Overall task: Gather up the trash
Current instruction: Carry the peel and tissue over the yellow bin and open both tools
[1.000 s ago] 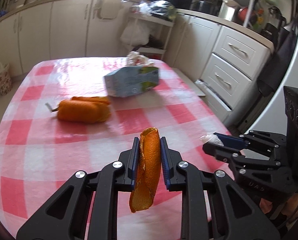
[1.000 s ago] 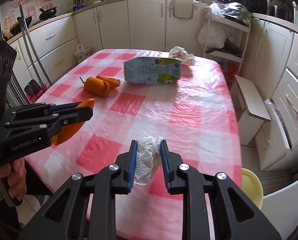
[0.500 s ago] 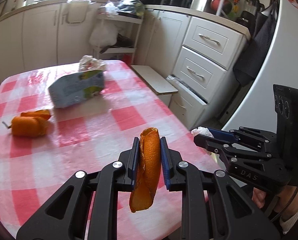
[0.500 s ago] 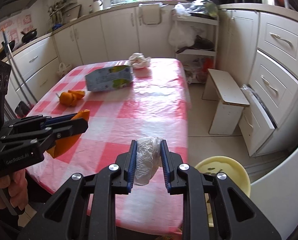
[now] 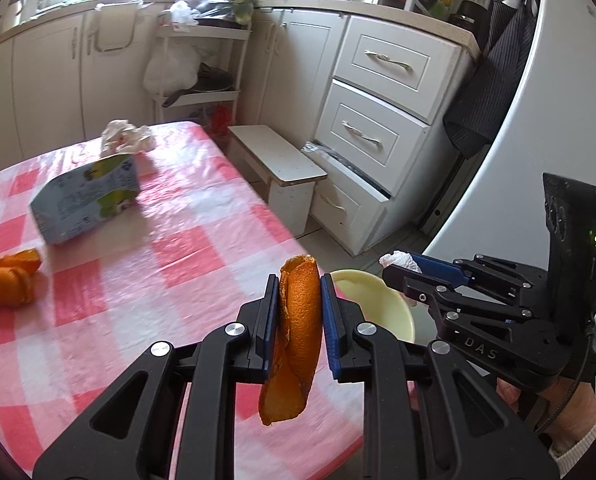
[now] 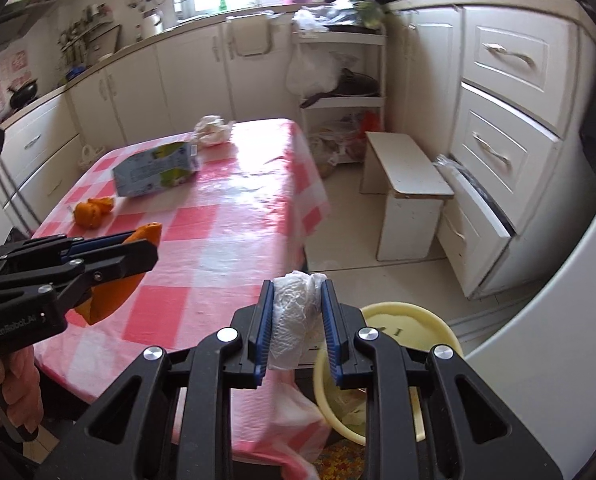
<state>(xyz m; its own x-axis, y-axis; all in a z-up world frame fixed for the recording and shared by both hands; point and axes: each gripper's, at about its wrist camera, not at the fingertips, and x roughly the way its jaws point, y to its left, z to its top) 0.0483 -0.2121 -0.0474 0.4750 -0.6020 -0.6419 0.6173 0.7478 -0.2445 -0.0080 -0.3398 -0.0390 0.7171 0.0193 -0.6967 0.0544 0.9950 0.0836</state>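
Observation:
My left gripper (image 5: 297, 312) is shut on a strip of orange peel (image 5: 296, 332) and holds it above the table's near right corner; it also shows in the right wrist view (image 6: 110, 256). My right gripper (image 6: 297, 312) is shut on a crumpled white tissue (image 6: 294, 320), beyond the table edge beside a pale yellow bin (image 6: 410, 332) on the floor. The bin (image 5: 374, 308) shows partly behind my left fingers. On the table lie a carton (image 5: 86, 200), more orange peel (image 5: 8, 284) and a crumpled tissue (image 5: 126, 138).
The table has a pink-and-white checked cloth (image 6: 234, 208). A white step stool (image 6: 406, 184) stands on the floor by white drawers (image 6: 502, 128), the lowest ajar. A white fridge side (image 5: 538, 120) is at right. A shelf rack (image 6: 338, 80) stands behind the table.
Both grippers have swung right and toward the table's right edge, still holding peel and tissue. The yellow bin has come into view below them.

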